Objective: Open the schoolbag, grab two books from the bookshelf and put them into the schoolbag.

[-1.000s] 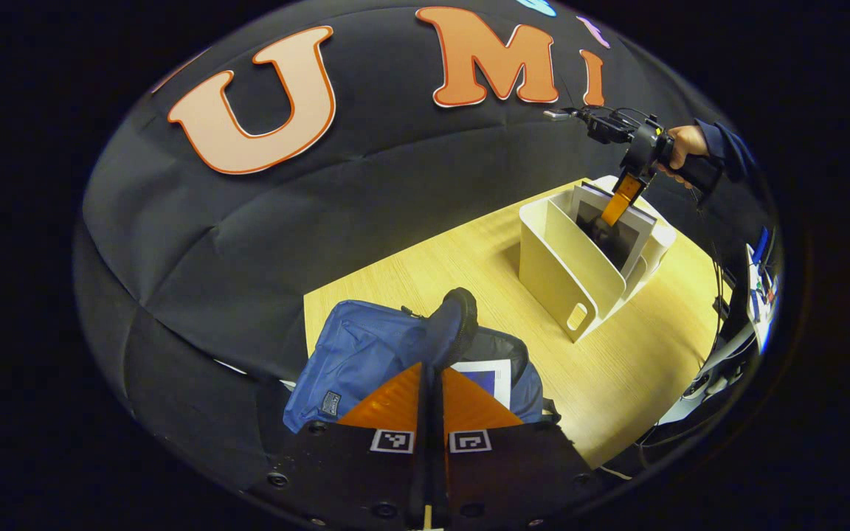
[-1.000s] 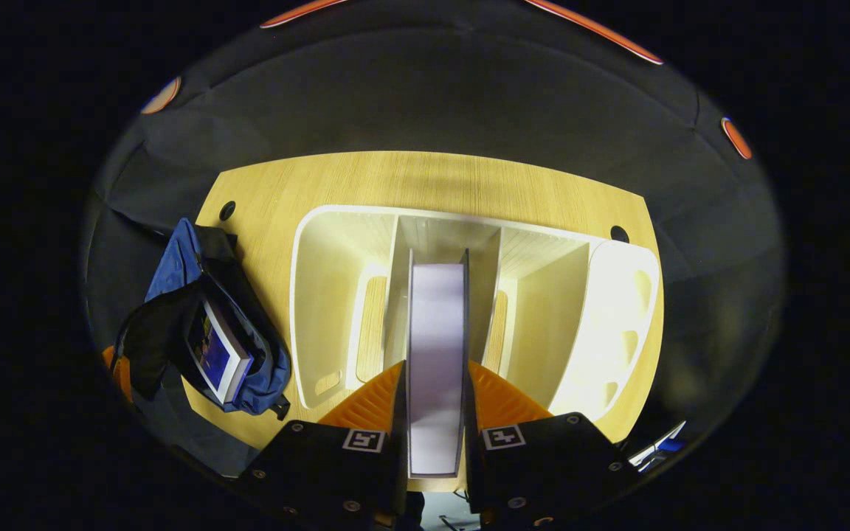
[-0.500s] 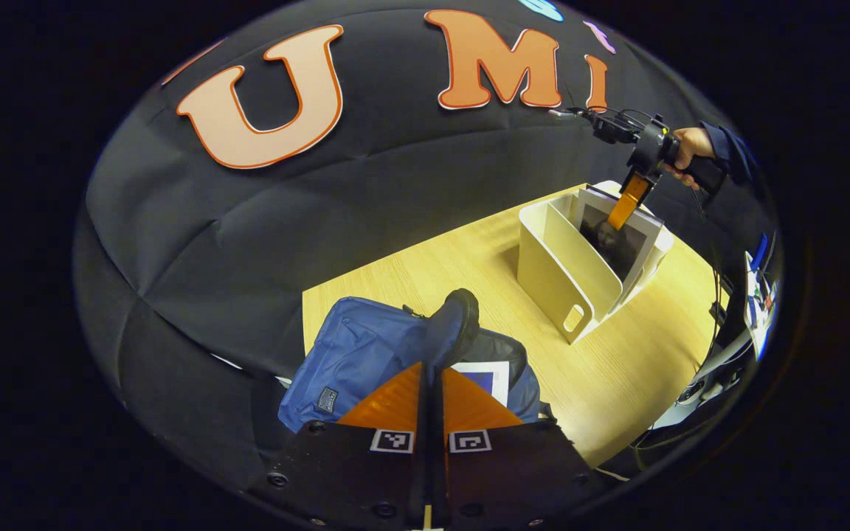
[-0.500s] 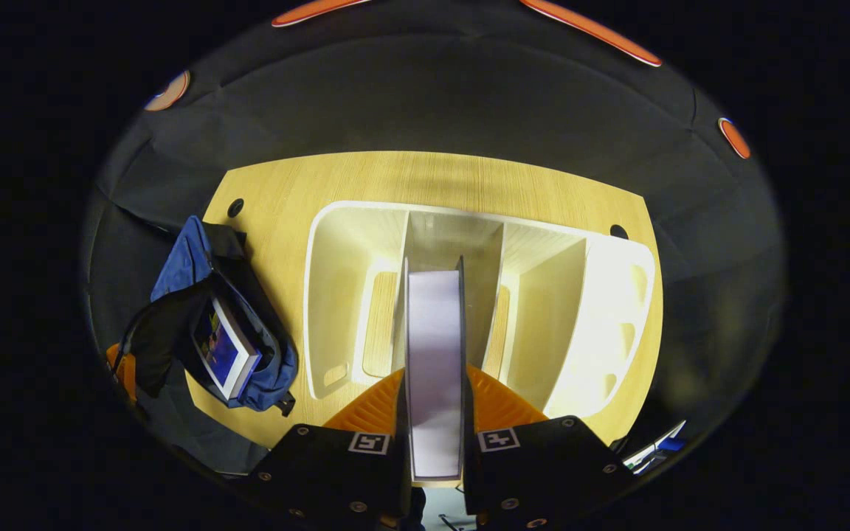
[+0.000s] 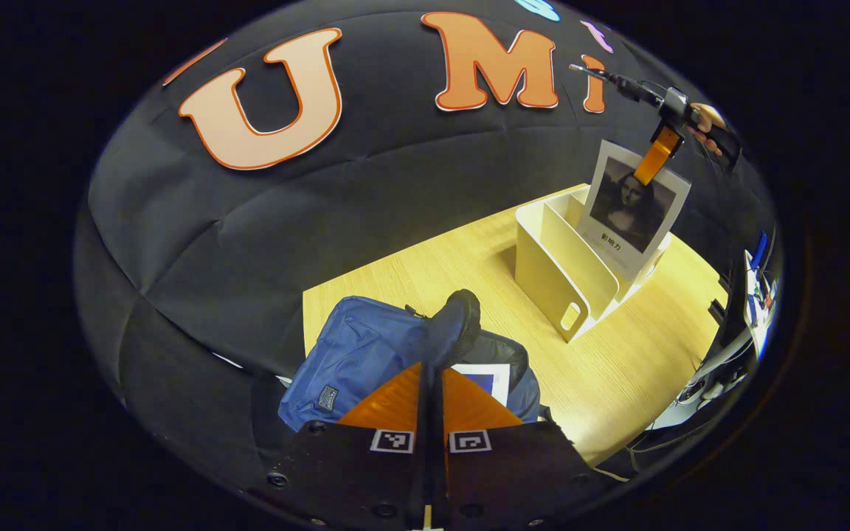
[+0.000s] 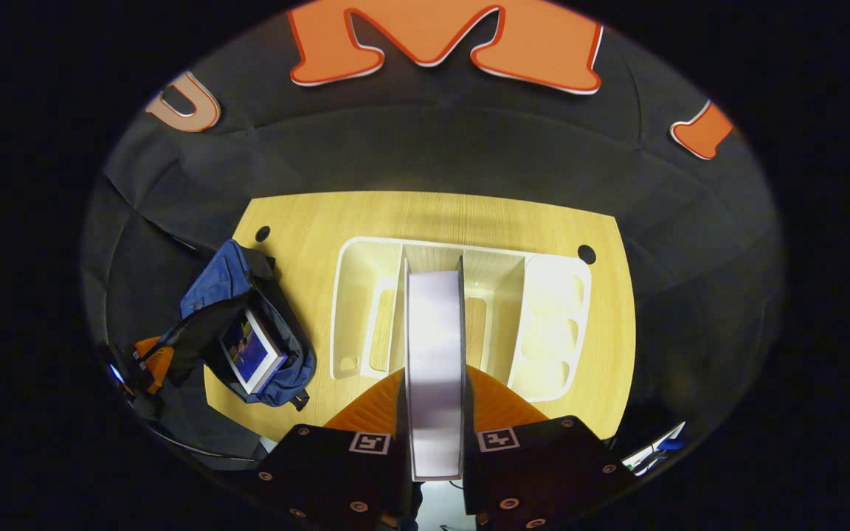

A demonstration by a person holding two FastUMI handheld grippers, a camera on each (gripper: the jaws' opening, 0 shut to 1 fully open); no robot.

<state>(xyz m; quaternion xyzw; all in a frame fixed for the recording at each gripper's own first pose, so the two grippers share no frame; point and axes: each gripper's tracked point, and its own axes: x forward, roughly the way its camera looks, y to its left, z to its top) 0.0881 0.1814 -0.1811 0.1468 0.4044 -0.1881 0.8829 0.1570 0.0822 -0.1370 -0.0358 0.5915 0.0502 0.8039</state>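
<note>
Cream bookshelf point(image 5: 558, 254) on wooden table point(image 5: 617, 369) now nearly cleared by second book point(image 5: 635, 203), risen well above earlier slot position, bottom edge still low between dividers. Right gripper point(image 6: 436, 413) clenched on book's top edge. Left gripper point(image 5: 431, 391) pinches blue schoolbag's point(image 5: 355, 354) flap, holding mouth open; first book point(image 6: 251, 350) already inside. Next, by judgement: carry to bag. Bag interior mostly hidden behind left fingers.

left gripper view: low, facing wall | right gripper view: high, looking down | shared: schoolbag point(image 5: 366, 354), bookshelf point(image 6: 462, 310)
</note>
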